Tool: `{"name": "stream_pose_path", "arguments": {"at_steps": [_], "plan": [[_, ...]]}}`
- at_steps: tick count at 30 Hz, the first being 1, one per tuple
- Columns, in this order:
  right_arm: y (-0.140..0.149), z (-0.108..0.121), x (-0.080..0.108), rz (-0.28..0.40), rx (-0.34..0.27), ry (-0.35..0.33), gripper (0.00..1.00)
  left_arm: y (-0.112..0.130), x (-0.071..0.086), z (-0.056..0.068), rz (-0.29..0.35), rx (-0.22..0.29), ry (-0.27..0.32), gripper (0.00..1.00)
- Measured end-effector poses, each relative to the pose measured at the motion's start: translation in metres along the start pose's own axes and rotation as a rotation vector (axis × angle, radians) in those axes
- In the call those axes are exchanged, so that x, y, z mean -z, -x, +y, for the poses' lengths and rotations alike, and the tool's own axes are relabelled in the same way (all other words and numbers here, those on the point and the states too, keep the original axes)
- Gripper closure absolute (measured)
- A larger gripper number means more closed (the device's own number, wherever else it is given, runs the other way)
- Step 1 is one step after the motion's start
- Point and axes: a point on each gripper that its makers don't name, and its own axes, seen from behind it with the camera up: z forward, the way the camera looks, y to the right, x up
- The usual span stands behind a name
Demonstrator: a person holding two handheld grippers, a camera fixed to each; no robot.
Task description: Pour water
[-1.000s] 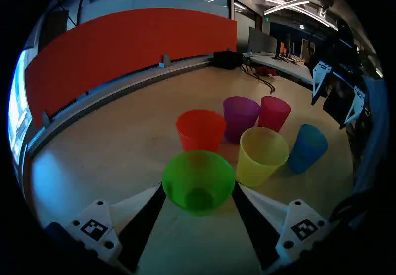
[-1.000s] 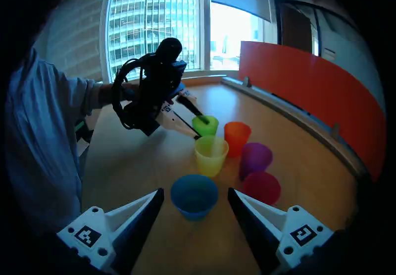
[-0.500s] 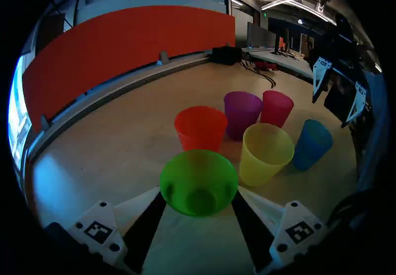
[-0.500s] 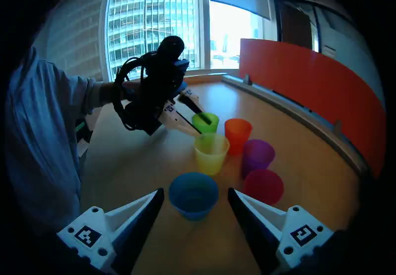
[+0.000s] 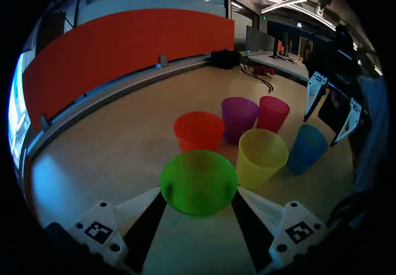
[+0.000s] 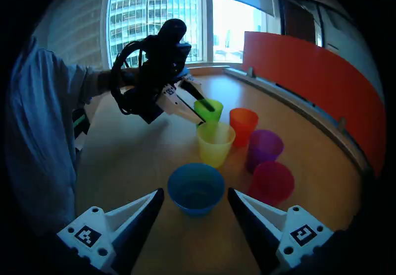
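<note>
Item one, the green cup (image 5: 199, 178): we find it between the jaws of the left gripper (image 5: 198, 192), which are clenched on its walls just under the rim, one finger at 9 o'clock and the other at 3 o'clock. Its long axis stands close to upright, mouth up and tipped a little toward the camera, so we look down into it; whether it holds water we cannot tell. In the right gripper view it sits higher than its neighbours, above the worktop (image 5: 114, 141). Items two to five, taken from the green cup in the left gripper view: orange cup (image 5: 199, 130) at 12 o'clock, purple cup (image 5: 239, 119) at 1 o'clock, pink cup (image 5: 273, 114) just beside the purple one and farther off, yellow cup (image 5: 261, 157) at 2 o'clock. All four stand upright, mouths up, close together. Item six, the blue cup (image 6: 196, 183): upright on the worktop, between the fingers of the right gripper (image 6: 194, 194), whose jaws are released, with a narrow gap on either side. Also noted: a long red panel (image 5: 123, 47) along the worktop's far edge, a window (image 6: 153, 17), and a person's blue sleeve (image 6: 39, 141) at 9 o'clock in the right gripper view.
</note>
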Motion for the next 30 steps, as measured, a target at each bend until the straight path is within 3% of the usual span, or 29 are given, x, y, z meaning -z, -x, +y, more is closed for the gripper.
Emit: {"name": "stream_pose_path", "arguments": {"at_steps": [20,24,30], "plan": [[0.018,0.002,-0.041,-0.032,0.006,0.014,0.01,-0.022,0.023,0.000,0.064,0.005,-0.006,0.16],[0.020,0.001,-0.044,-0.037,-0.004,0.014,0.10,-0.023,0.025,-0.001,0.069,0.008,-0.008,0.16],[0.019,0.000,-0.047,-0.019,-0.002,0.027,0.12,-0.024,0.030,-0.001,0.078,0.016,-0.010,0.16]]}}
